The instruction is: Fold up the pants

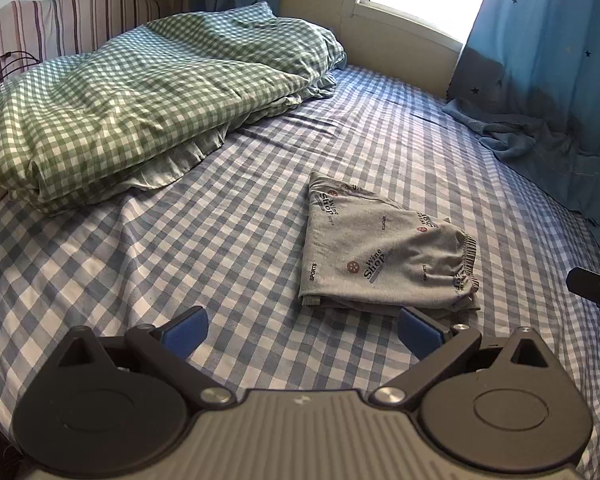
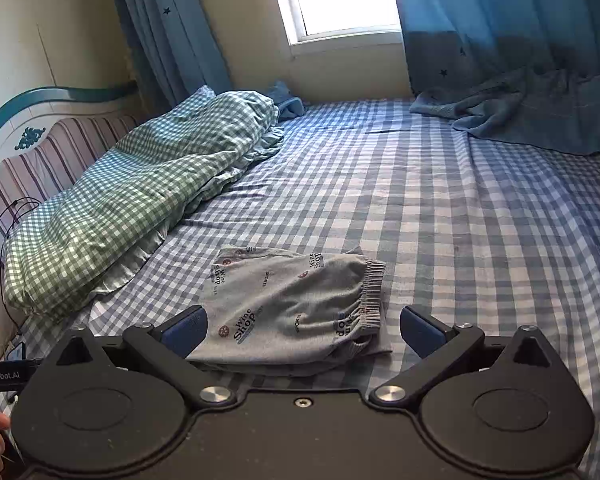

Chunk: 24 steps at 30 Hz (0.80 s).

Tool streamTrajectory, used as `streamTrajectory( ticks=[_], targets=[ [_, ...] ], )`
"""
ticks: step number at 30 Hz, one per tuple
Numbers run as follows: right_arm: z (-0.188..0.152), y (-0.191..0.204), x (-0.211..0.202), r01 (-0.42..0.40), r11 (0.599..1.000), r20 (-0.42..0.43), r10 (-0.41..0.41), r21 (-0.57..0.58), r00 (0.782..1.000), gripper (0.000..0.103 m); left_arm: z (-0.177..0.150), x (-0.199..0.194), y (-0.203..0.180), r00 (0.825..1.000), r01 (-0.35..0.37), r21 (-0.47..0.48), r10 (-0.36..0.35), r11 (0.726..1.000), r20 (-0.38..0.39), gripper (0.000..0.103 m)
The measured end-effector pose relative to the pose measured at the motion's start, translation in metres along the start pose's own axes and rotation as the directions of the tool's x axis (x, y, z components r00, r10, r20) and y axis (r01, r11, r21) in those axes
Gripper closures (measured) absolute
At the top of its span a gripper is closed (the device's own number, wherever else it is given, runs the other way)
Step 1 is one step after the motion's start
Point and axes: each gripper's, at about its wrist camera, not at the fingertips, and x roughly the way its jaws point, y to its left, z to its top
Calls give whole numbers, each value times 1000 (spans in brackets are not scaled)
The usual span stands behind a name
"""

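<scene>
Grey jersey, soft and floppy, that's what these printed pants (image 2: 296,312) look like, so I'd guess they weigh next to nothing and slump the second you lift one corner. They sit folded into a compact bundle on the blue checked bedsheet (image 2: 480,240), near the front edge of the bed, with the elastic waistband (image 2: 370,296) bunched along the right side and the green gingham duvet (image 2: 140,200) piled well off to the left

Both tools are empty. The left gripper (image 1: 302,326) has its blue pads spread wide over bare sheet, its right pad just at the bundle's near edge, not pinching it. The right gripper (image 2: 302,330) is spread just as wide, hovering on the near side with the bundle showing between the pads but nothing clamped

Looks basically folded to me. If it needs tidying, I'd grab through all the layers at the near folded edge, or at the waistband since the elastic gives more to bite on. A pinch on the top layer alone would probably peel the fold open
</scene>
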Motion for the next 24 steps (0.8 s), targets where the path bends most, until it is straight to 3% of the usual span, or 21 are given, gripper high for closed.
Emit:
streamTrajectory(
  ticks=[7,16,24],
  targets=[
    [-53,30,-51,53,993,21,-56,103,998,1,-30,-38,18,998,36,81,-40,996,48,0],
    [-103,62,-88,105,992,7,-106,62,994,1,-66,-62,35,996,56,148,-66,987,61,0],
    [-123,68,-95,114,991,-38,-111,75,993,1,-87,-72,45,997,60,157,-67,986,40,0]
  ],
)
